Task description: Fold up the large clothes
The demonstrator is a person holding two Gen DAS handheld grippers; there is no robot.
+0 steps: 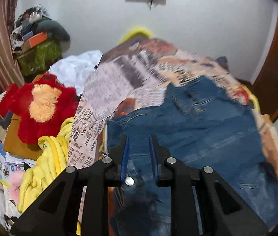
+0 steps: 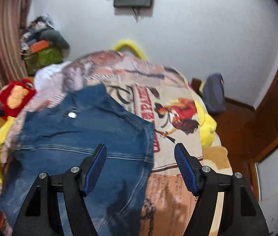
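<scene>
left hand-held gripper [image 1: 138, 143] jaws narrow, nothing clamped | right hand-held gripper [image 2: 140, 153] jaws apart, empty | jeans [image 2: 83, 135] flat on printed bedspread [image 2: 170, 118], beside red plush [image 1: 40, 108] | my risk: regrasping one layer only, fold skews; yellow blanket [image 1: 46, 161] edge may snag

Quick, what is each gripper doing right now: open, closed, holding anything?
Left gripper: fingers narrowly apart, gripping nothing visible, above the jeans.
Right gripper: open, empty, over the jeans' edge.
</scene>
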